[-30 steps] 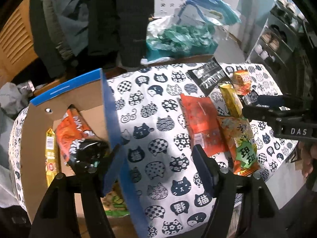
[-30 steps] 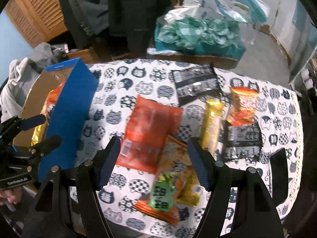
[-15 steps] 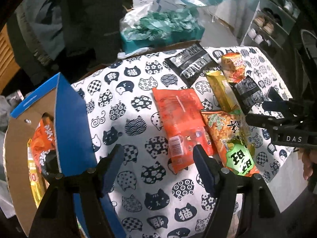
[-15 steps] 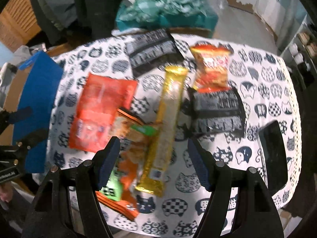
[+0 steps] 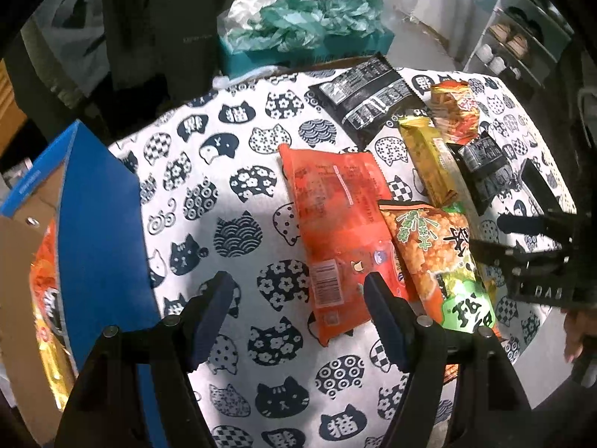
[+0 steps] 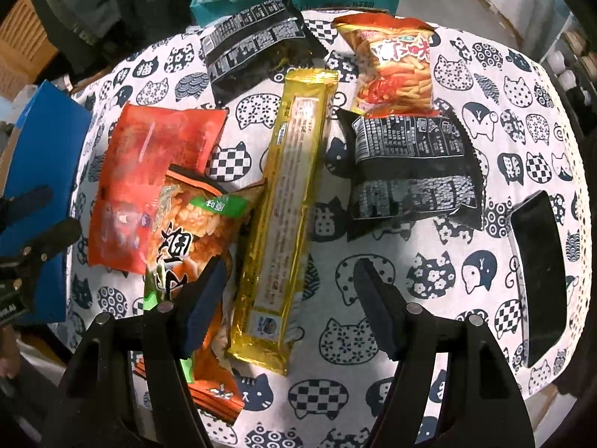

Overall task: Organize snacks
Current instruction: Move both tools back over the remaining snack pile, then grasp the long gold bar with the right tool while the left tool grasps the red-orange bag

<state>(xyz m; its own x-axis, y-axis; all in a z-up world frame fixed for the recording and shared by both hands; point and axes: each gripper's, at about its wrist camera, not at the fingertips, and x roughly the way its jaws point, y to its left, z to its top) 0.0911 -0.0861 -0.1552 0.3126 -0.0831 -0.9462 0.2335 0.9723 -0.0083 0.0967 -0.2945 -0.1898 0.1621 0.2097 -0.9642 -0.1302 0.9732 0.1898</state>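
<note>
Gold foil marks the long snack bar (image 6: 287, 201), lying mid-table between the right gripper (image 6: 289, 283)'s spread, empty jaws; only this view shows us the dark phone (image 6: 541, 261) at far right. Only the left view shows the cardboard box (image 5: 18, 261) holding an orange packet (image 5: 46, 272). We see the left gripper (image 5: 298, 298) opening above the red packet (image 5: 335, 224), gripping nothing.

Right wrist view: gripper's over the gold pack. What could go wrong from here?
1. The gold pack lies partly on the orange-green bag, so the open right gripper may catch both.
2. The pack is long; gripped near its end, it could sag or slip.
3. The left gripper, jaws opening over the red pouch, is close by, so the two could collide.
</note>
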